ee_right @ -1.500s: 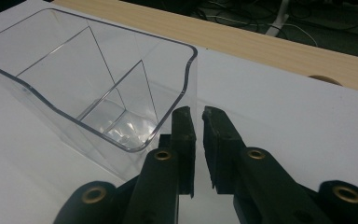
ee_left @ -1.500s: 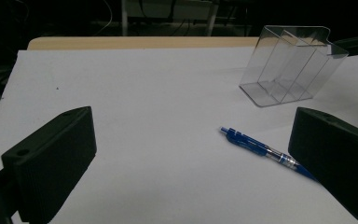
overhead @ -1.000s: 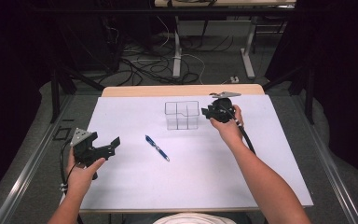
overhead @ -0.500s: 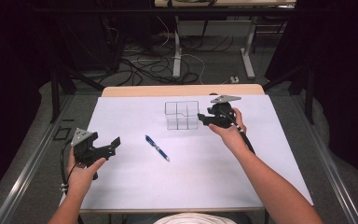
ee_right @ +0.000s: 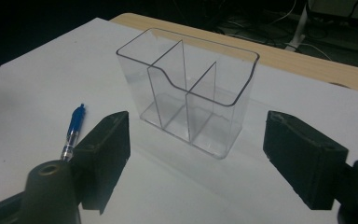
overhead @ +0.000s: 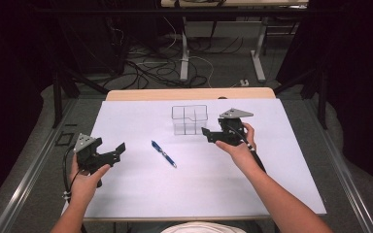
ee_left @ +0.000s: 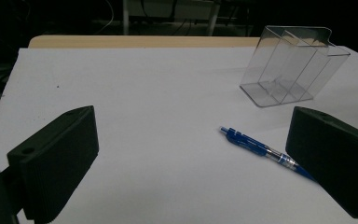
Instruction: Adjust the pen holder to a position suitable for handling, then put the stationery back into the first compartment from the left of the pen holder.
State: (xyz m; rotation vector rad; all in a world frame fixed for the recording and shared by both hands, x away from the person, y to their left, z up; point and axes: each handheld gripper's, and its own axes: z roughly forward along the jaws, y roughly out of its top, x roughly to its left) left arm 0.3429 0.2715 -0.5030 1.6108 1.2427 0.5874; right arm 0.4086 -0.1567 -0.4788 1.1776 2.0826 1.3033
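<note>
High view: a person is sitting at a table covered by a white sheet, holding one gripper in each hand. The left gripper is hovering near the sheet's left edge, its jaws standing apart and holding nothing, pointing toward the table's centre. A blue pen is lying flat on the sheet between the two grippers, well apart from both. A clear plastic organizer is standing upright toward the far side of the sheet. The right gripper is sitting just beside the organizer's right end, jaws spread and empty, with a grey plate on top and a cable trailing along the forearm.

Left gripper view: the two black jaws are rising from the bottom corners, wide apart with nothing between them. The pen is lying on the sheet ahead, its far tip clear and its near end passing behind the right-hand jaw. The organizer is standing farther off, beyond the pen.

Right gripper view: the jaws are standing open, framing the organizer without touching it. Its three compartments are showing empty. The pen is lying left of the organizer, partly hidden behind the left-hand jaw.
</note>
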